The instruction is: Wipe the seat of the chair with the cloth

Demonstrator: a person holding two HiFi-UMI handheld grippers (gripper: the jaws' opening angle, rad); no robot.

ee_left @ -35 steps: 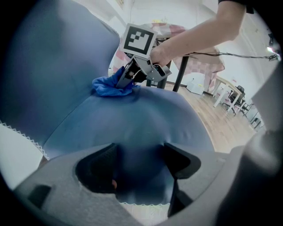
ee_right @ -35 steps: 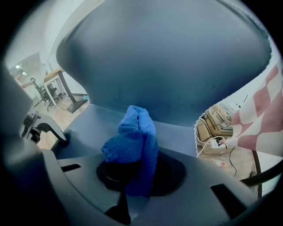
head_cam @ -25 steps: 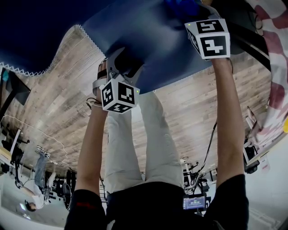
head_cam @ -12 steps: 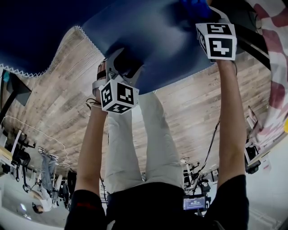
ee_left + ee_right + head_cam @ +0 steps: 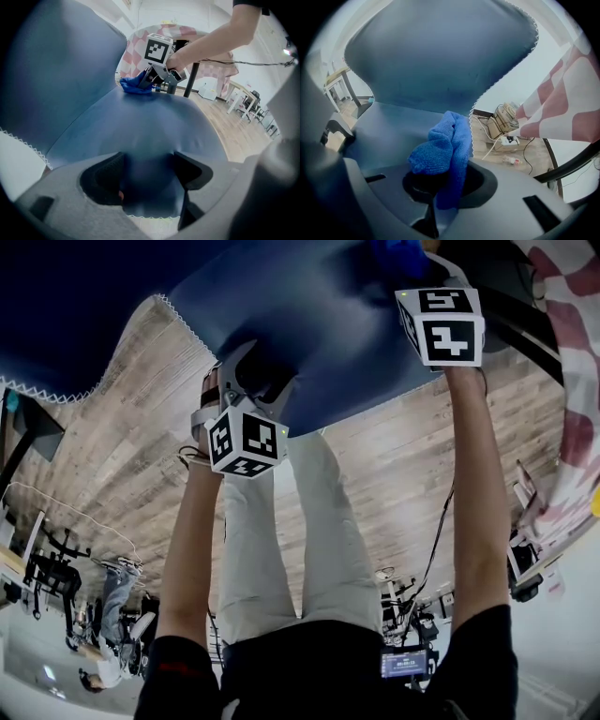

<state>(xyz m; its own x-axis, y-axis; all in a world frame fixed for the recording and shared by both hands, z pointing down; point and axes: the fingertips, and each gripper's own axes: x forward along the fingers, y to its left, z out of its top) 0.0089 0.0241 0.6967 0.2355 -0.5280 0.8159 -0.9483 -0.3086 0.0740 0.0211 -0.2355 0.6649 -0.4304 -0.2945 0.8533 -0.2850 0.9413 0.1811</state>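
Nothing readable, honestly. The white cubes (image 5: 247, 440) on the left gripper (image 5: 145, 176) and right gripper (image 5: 440, 185) carry only black square marker patterns; the small lit screen (image 5: 405, 664) well below them is too blurry.

Wood plank flr (image 5: 94, 427), checked tablecloth (image 5: 574, 287), wht wall (image 5: 520, 79)

Cloth (image 5: 440, 150): blue microfibre, bunched into a wad and pinched in the right gripper (image 5: 440, 183), with one fold hanging down between the jaws. The wad rests on the seat (image 5: 309, 324) at its far right, close to where the backrest (image 5: 440, 56) rises. Seat: slate-blue fabric cover, smooth and slightly domed, with a white zigzag-cut hem along the edge. Backrest is the same fabric with the same hem. The seat's near edge sits clamped between the left gripper (image 5: 147, 172) jaws.
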